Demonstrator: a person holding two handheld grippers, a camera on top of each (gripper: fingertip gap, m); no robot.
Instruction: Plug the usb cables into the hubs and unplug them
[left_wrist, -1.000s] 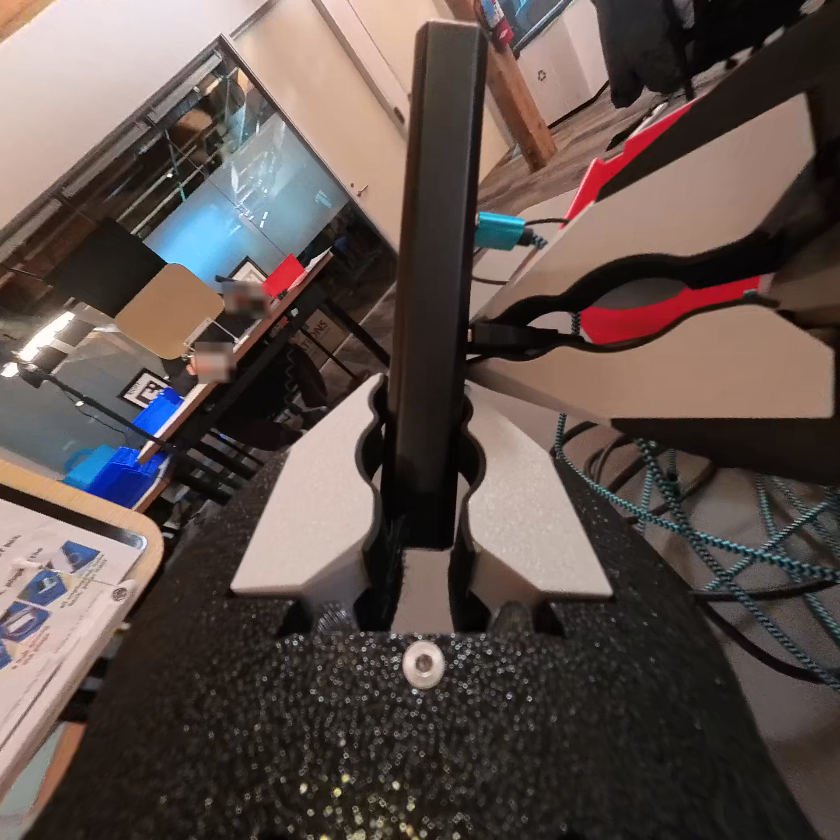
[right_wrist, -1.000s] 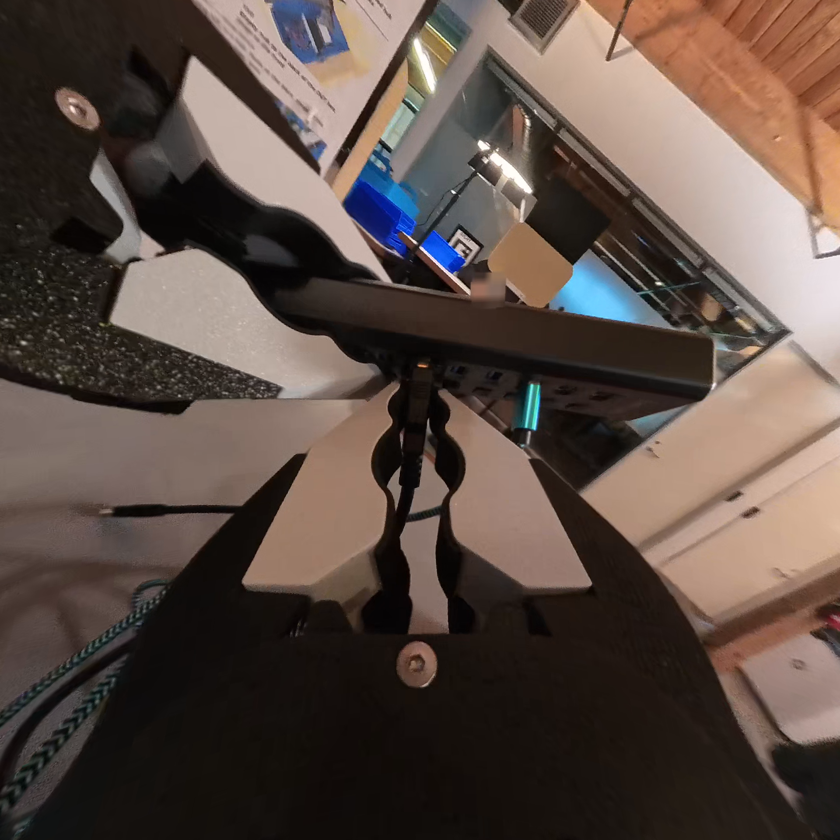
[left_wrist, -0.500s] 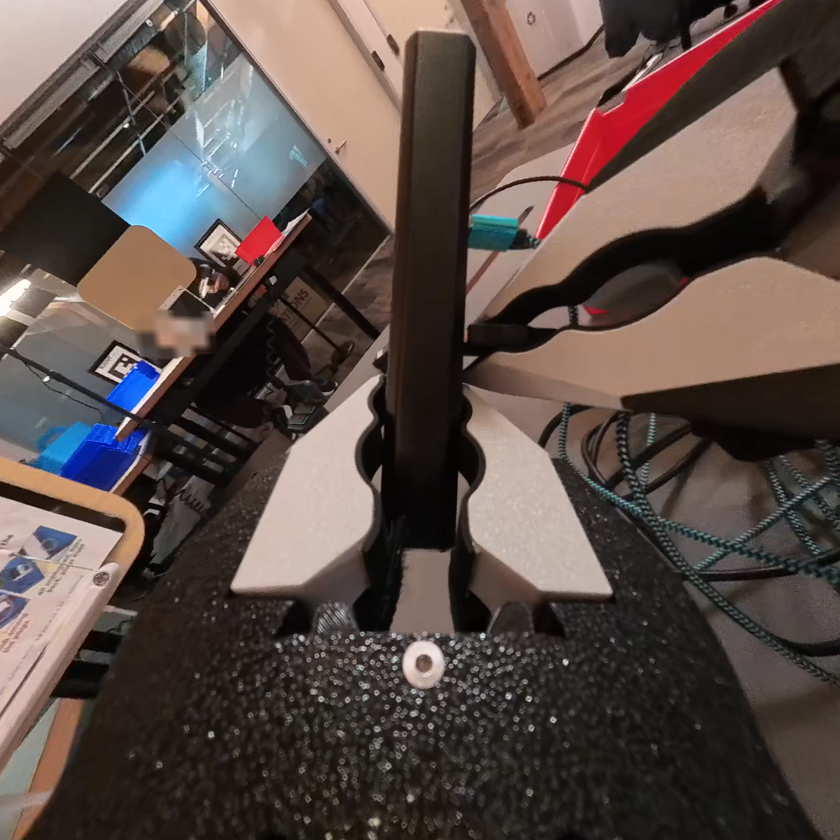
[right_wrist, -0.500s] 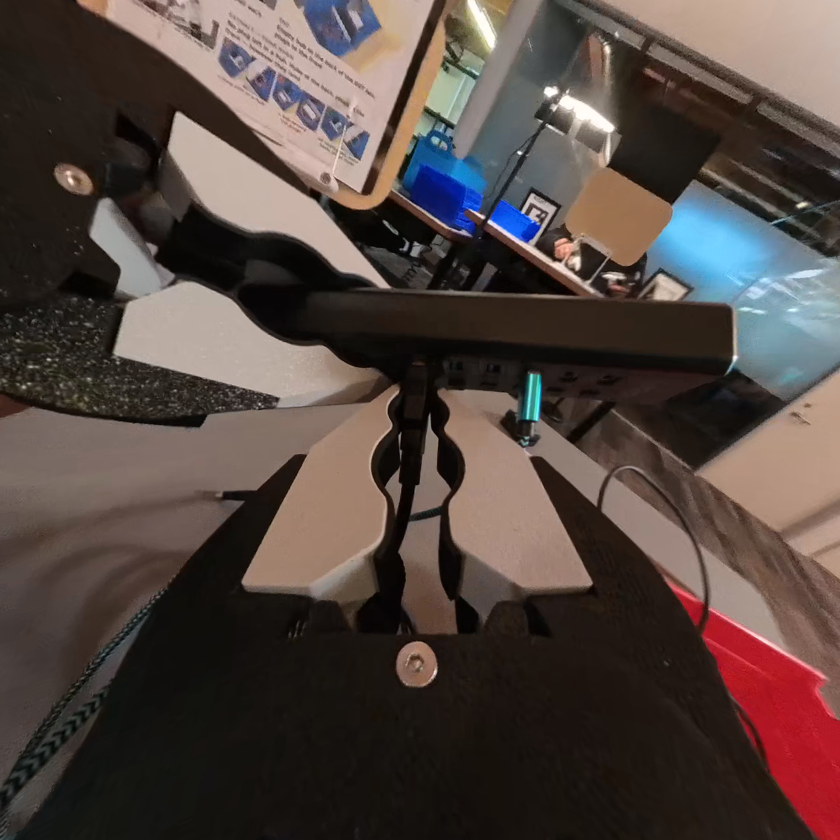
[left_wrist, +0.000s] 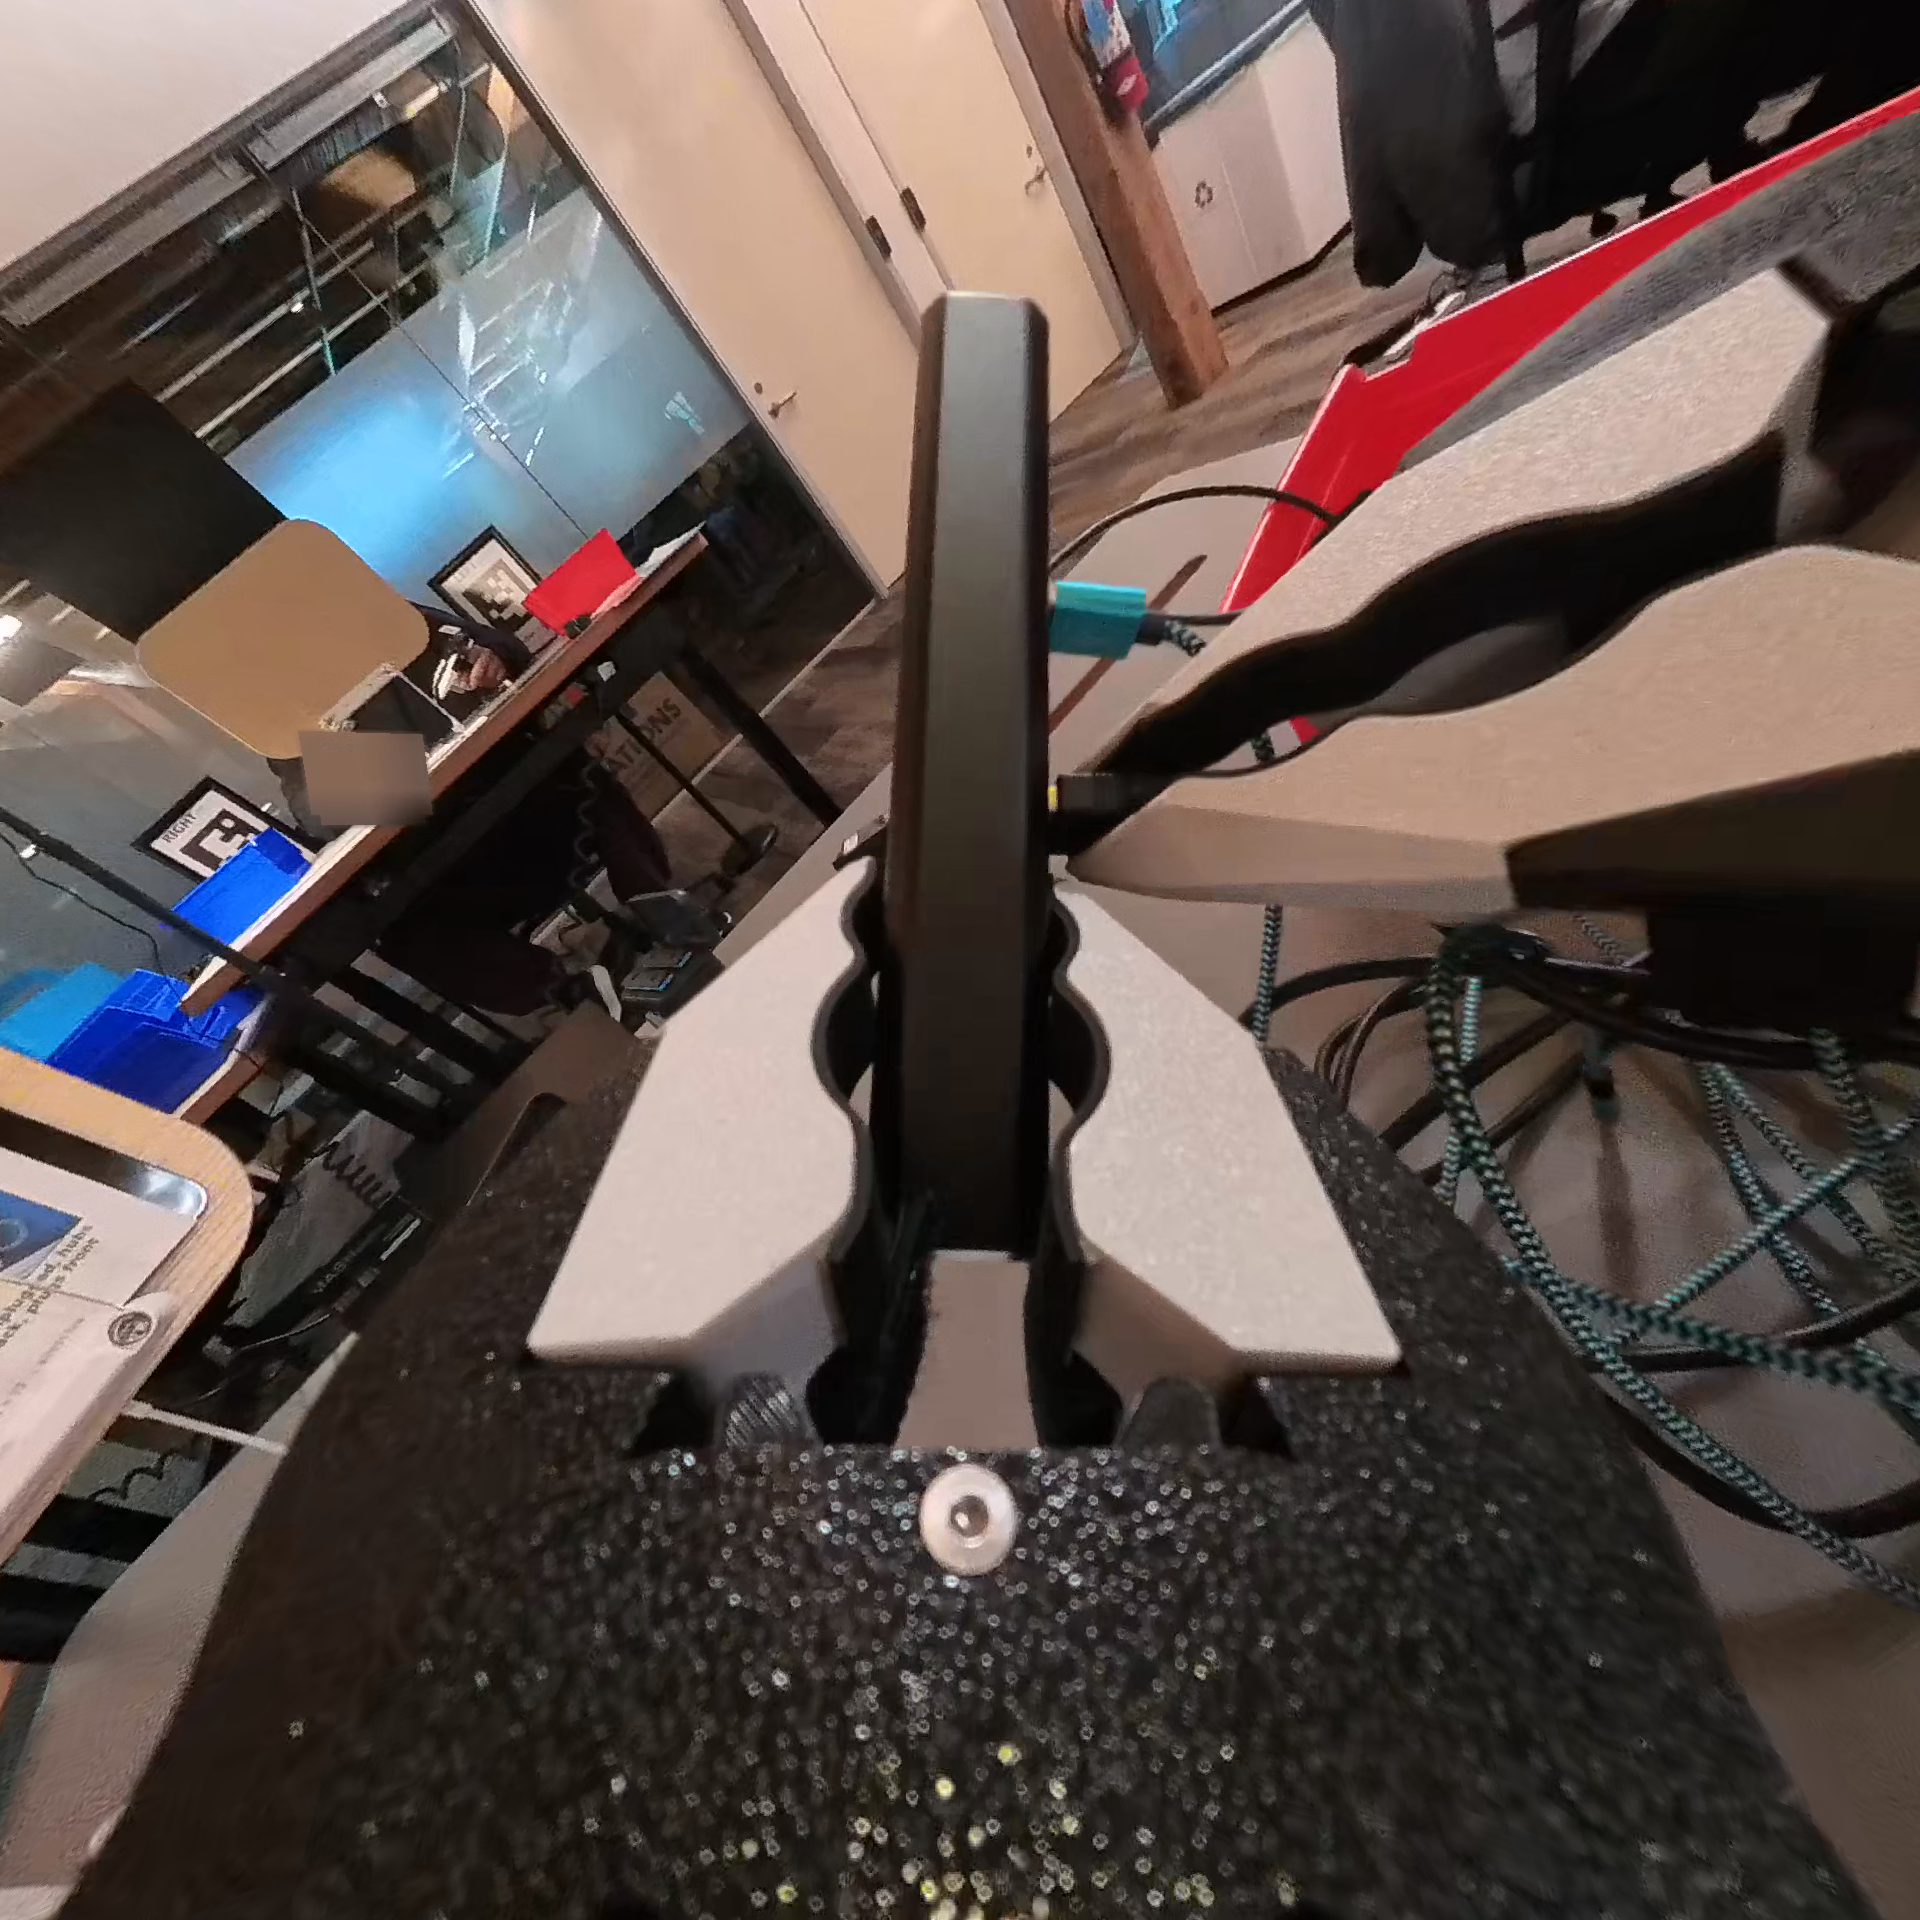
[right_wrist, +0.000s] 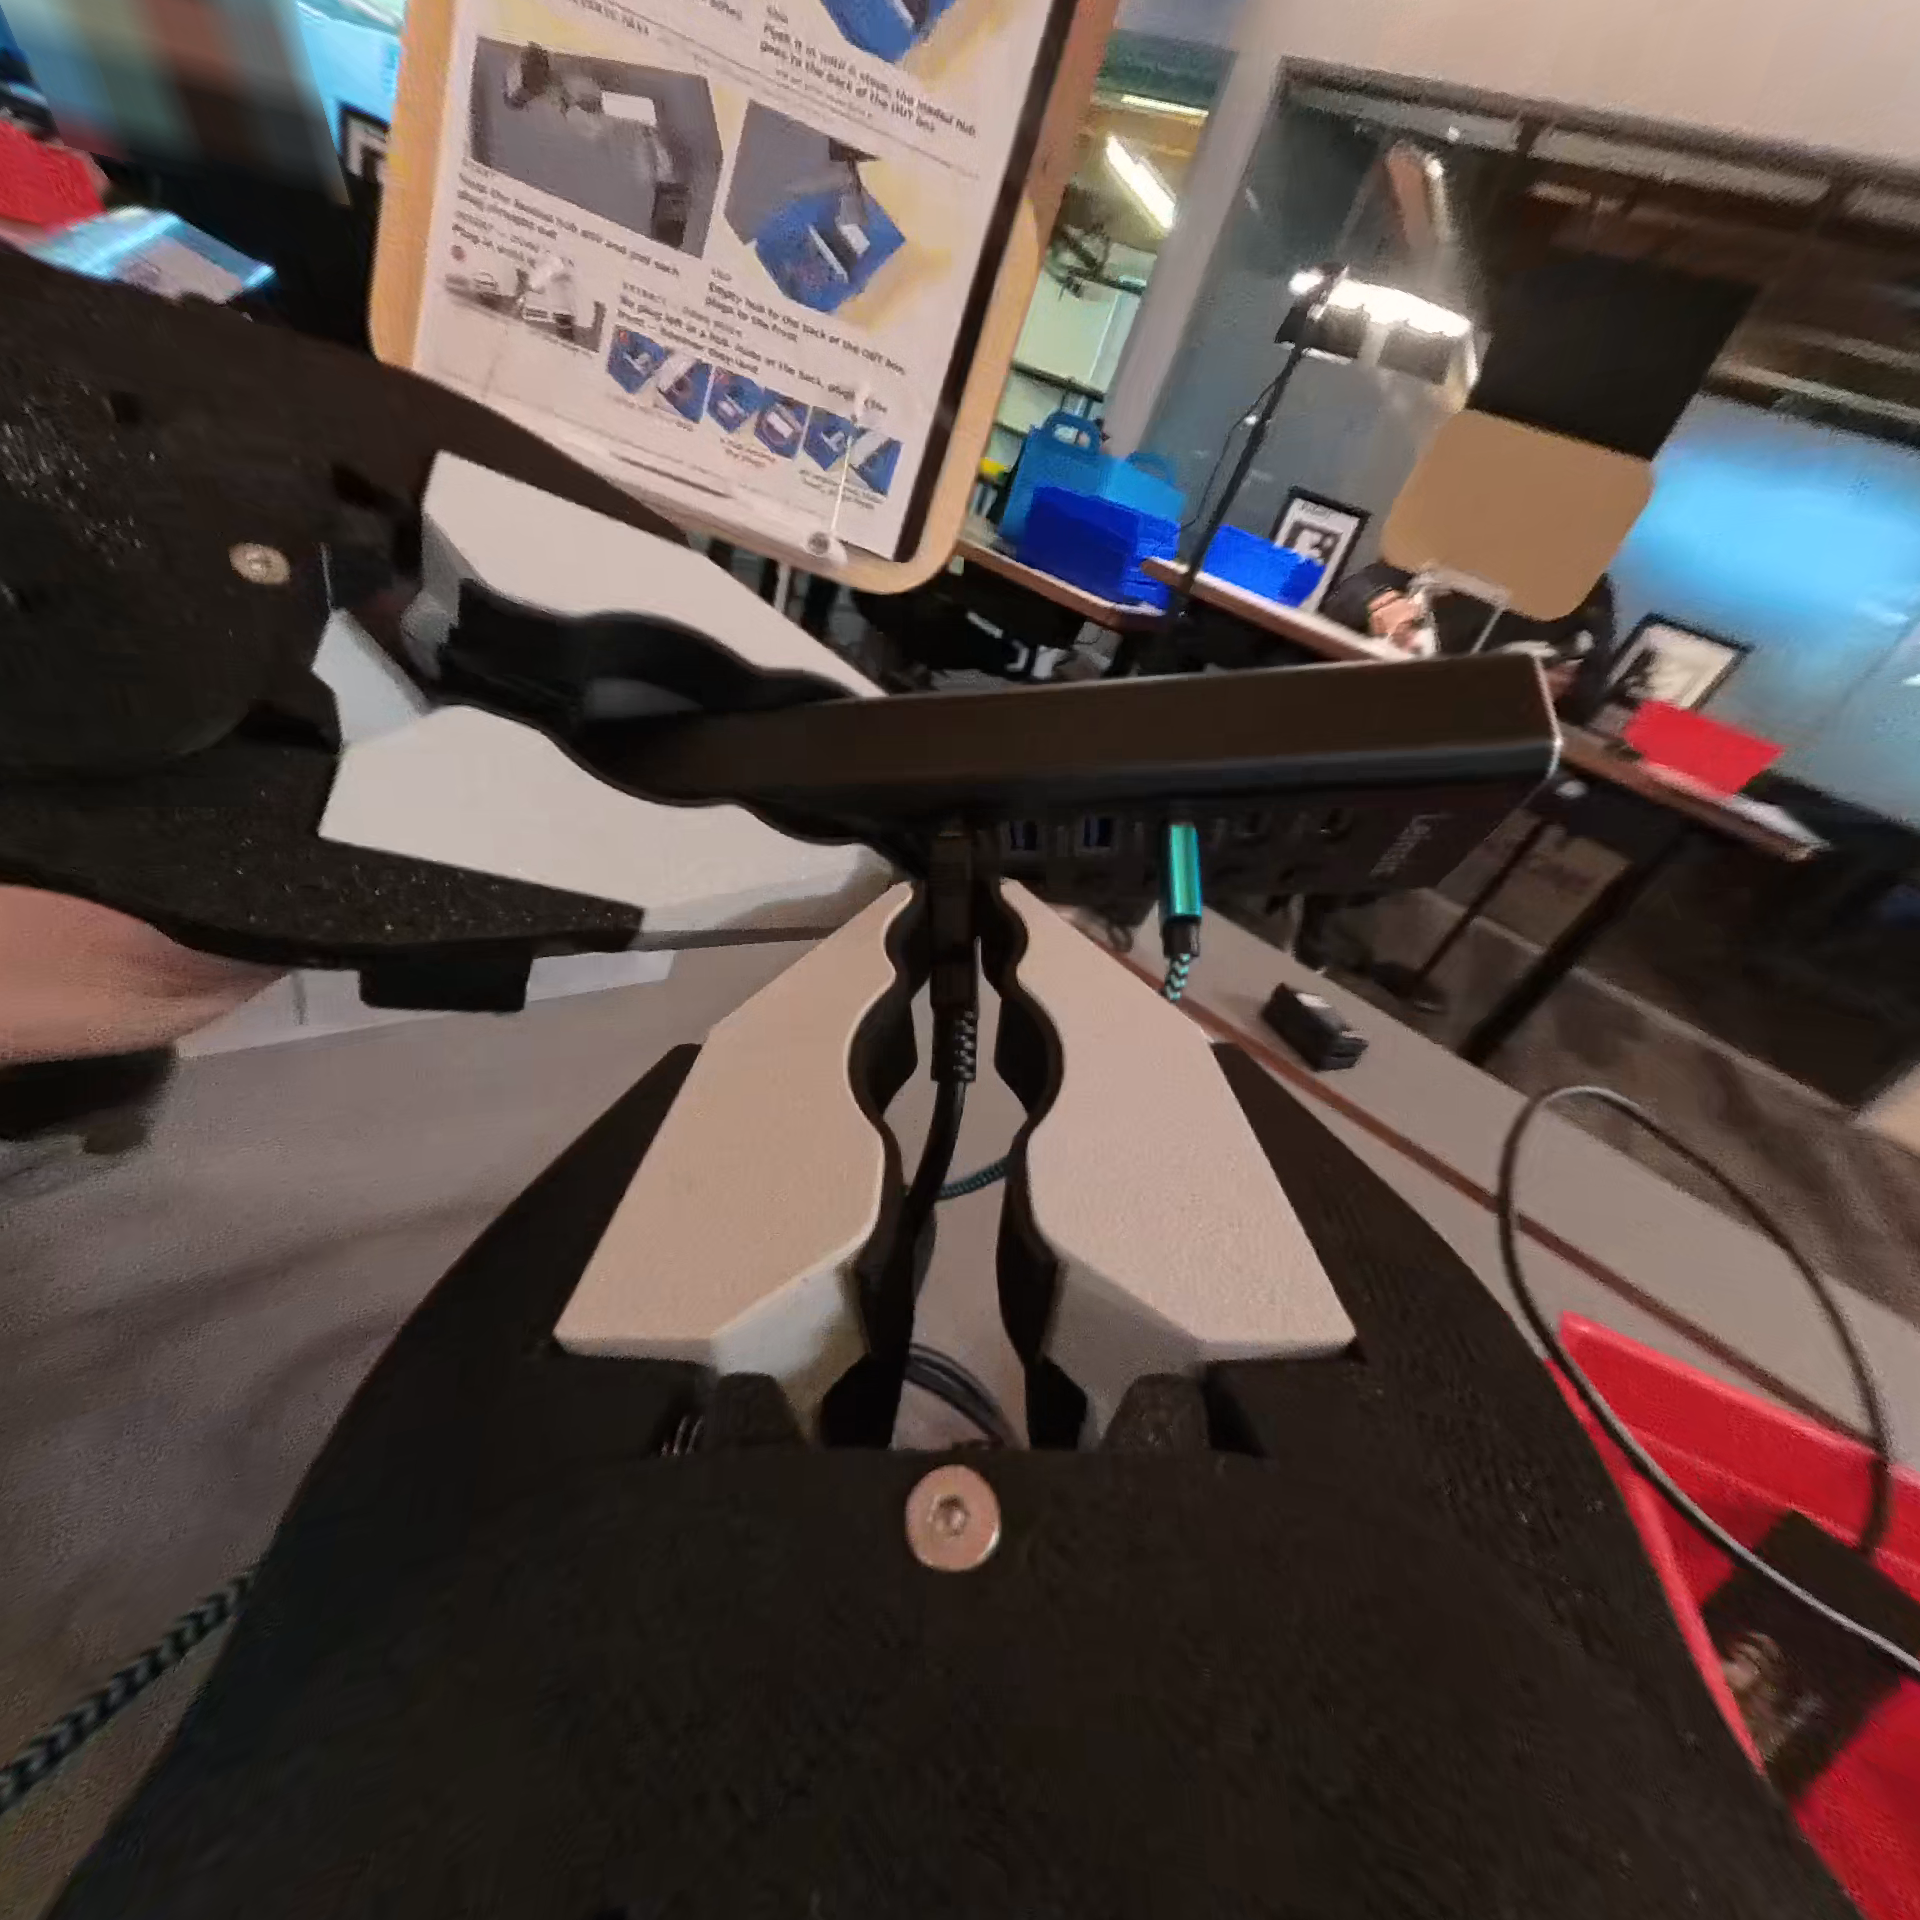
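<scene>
The left gripper (left_wrist: 964, 1039) has its jaws clamped on the black hub (right_wrist: 1143, 743), held above the table (right_wrist: 312, 1195). A teal plug (right_wrist: 1181, 883) sits inserted; the right gripper (right_wrist: 961, 935) pinches the black plug (right_wrist: 954, 883) at its port, seating unclear.

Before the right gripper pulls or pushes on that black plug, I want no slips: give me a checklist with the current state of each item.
1. Left gripper clamped on the black hub: ok, it holds one end.
2. Right gripper closed on the black plug: ok.
3. Black plug lined up with its port: ok, it meets the hub's port edge straight on.
4. Black plug fully seated: cannot tell, the joint is shadowed.
5. Teal plug clear of the right gripper: ok, it sits further along the hub.
6. Cable slack: ok, braided cables lie loose on the table.
</scene>
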